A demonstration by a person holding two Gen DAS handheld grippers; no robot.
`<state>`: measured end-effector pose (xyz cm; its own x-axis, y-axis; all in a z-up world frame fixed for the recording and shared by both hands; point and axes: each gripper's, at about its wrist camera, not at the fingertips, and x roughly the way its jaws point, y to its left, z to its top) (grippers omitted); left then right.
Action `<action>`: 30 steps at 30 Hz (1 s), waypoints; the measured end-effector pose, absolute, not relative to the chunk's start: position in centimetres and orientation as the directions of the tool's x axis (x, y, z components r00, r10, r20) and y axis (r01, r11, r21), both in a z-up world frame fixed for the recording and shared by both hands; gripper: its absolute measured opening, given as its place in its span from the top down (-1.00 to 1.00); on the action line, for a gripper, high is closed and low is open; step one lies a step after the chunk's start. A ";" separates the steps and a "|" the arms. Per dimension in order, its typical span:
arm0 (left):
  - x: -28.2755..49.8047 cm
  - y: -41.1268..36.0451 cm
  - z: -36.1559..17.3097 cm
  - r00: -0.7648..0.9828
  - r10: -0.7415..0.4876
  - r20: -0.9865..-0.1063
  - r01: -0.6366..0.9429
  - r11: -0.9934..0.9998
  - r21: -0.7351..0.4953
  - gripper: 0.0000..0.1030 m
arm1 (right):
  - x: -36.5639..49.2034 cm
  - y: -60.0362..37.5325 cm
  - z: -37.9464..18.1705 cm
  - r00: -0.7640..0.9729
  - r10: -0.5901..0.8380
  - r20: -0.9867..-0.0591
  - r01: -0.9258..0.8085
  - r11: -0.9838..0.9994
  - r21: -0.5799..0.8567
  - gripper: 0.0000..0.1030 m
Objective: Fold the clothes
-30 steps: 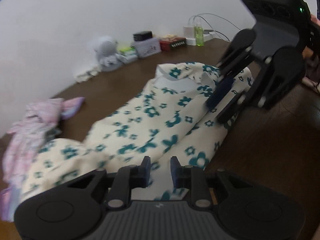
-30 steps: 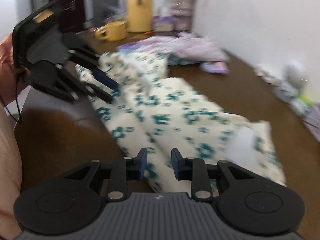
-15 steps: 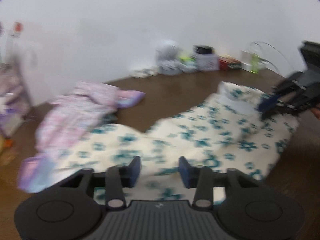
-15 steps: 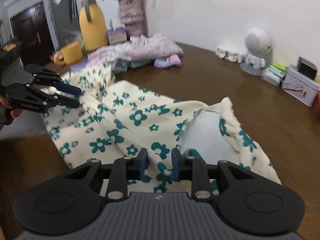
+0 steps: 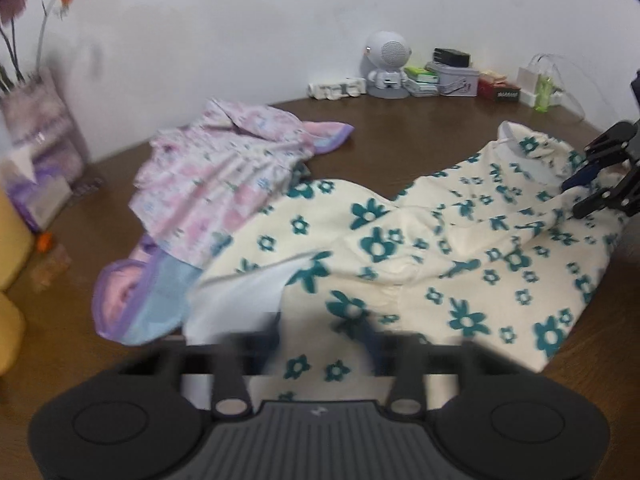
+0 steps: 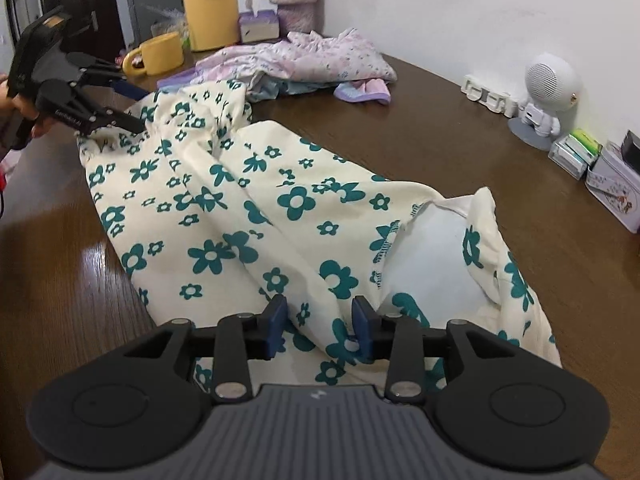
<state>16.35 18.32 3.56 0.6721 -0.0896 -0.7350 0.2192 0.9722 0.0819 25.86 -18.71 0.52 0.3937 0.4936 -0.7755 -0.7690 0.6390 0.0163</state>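
A cream garment with teal flowers [image 5: 420, 248] lies stretched across the brown table [image 5: 400, 136]; it also shows in the right wrist view [image 6: 248, 208]. My left gripper [image 5: 320, 344] is open, its blurred fingers straddling the garment's near end; it also shows at the garment's far end in the right wrist view [image 6: 128, 106]. My right gripper [image 6: 320, 328] is open over the collar end, with a fold of cloth between its fingers. It shows at the right edge of the left wrist view [image 5: 580, 196].
A pink and purple garment [image 5: 224, 176] lies heaped beside the cream one. A white robot toy [image 5: 386, 64], tins and boxes [image 5: 456, 76] line the wall. A yellow jug [image 6: 210, 4], yellow mug [image 6: 160, 54] and tissue box [image 6: 258, 26] stand at the far end.
Both grippers have opened wider. The left gripper has swung away from the right one to the garment's other end, so the garment now lies stretched out between them.
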 end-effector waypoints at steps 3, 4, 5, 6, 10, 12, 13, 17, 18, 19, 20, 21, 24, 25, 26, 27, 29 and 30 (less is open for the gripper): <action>15.1 18.7 4.3 0.667 -0.135 -0.733 0.215 0.977 0.016 0.96 | 25.9 -18.7 0.5 0.391 0.486 -0.782 -0.767 0.641 0.015 0.26; 14.4 18.9 4.8 0.667 -0.148 -0.730 0.211 0.977 -0.005 0.96 | 26.0 -18.7 0.5 0.389 0.485 -0.783 -0.767 0.641 0.016 0.26; 13.6 19.0 5.3 0.669 -0.160 -0.726 0.212 0.977 -0.021 0.96 | 26.0 -18.7 0.5 0.387 0.484 -0.785 -0.767 0.641 0.017 0.25; 12.4 18.9 6.0 0.671 -0.169 -0.722 0.213 0.977 -0.031 0.96 | 26.1 -18.8 0.5 0.384 0.484 -0.787 -0.767 0.641 0.020 0.25; 8.9 17.9 8.4 0.667 -0.208 -0.716 0.246 0.968 -0.052 0.96 | 26.3 -18.6 0.5 0.371 0.483 -0.793 -0.775 0.631 0.022 0.21; 8.2 17.4 8.5 0.664 -0.171 -0.728 0.239 0.971 -0.010 0.95 | 26.3 -18.5 0.5 0.363 0.486 -0.795 -0.781 0.624 0.024 0.18; 8.6 17.4 8.0 0.656 -0.138 -0.742 0.216 0.976 0.009 0.95 | 26.4 -18.5 0.4 0.360 0.488 -0.795 -0.784 0.621 0.026 0.15; 11.7 18.2 5.0 0.604 -0.067 -0.794 0.145 0.989 0.027 0.95 | 26.3 -18.1 0.2 0.355 0.499 -0.790 -0.791 0.611 0.031 0.12; 12.5 18.3 4.4 0.593 -0.057 -0.803 0.134 0.991 0.028 0.94 | 26.3 -18.1 0.1 0.356 0.501 -0.789 -0.791 0.611 0.031 0.11; 13.3 18.5 3.7 0.583 -0.048 -0.811 0.123 0.992 0.030 0.93 | 26.2 -18.1 0.1 0.356 0.502 -0.788 -0.791 0.611 0.032 0.11; 13.6 18.6 3.5 0.585 -0.031 -0.811 0.107 0.993 0.039 0.90 | 26.2 -18.2 0.1 0.355 0.505 -0.787 -0.791 0.611 0.036 0.11; 13.8 18.7 3.3 0.586 -0.014 -0.810 0.091 0.995 0.049 0.76 | 26.2 -18.3 0.0 0.352 0.508 -0.786 -0.791 0.611 0.041 0.10; 14.1 18.6 3.4 0.606 0.055 -0.793 0.054 0.993 0.109 0.35 | 26.2 -18.6 0.0 0.349 0.516 -0.782 -0.794 0.606 0.045 0.09; 13.9 18.3 3.8 0.625 0.089 -0.776 0.046 0.988 0.150 0.35 | 26.1 -18.6 0.2 0.350 0.518 -0.781 -0.797 0.602 0.043 0.09; 13.6 18.0 4.2 0.642 0.122 -0.757 0.039 0.981 0.191 0.36 | 26.0 -18.7 0.3 0.350 0.521 -0.779 -0.800 0.598 0.040 0.09; 13.3 17.2 4.9 0.672 0.113 -0.732 0.064 0.976 0.210 0.36 | 25.8 -18.8 0.7 0.357 0.529 -0.770 -0.803 0.595 0.036 0.08; 12.5 15.6 6.3 0.729 0.091 -0.679 0.113 0.962 0.249 0.36 | 25.1 -18.8 1.9 0.369 0.556 -0.745 -0.814 0.580 0.030 0.08; 12.5 14.5 6.8 0.743 0.031 -0.669 0.163 0.961 0.225 0.40 | 24.8 -18.4 2.3 0.361 0.573 -0.736 -0.828 0.561 0.031 0.08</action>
<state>12.54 14.53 6.78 0.7427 0.0308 -0.6689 0.1628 0.9606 0.2251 24.78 -18.39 2.33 0.3606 0.5728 -0.7361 -0.8276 0.5605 0.0307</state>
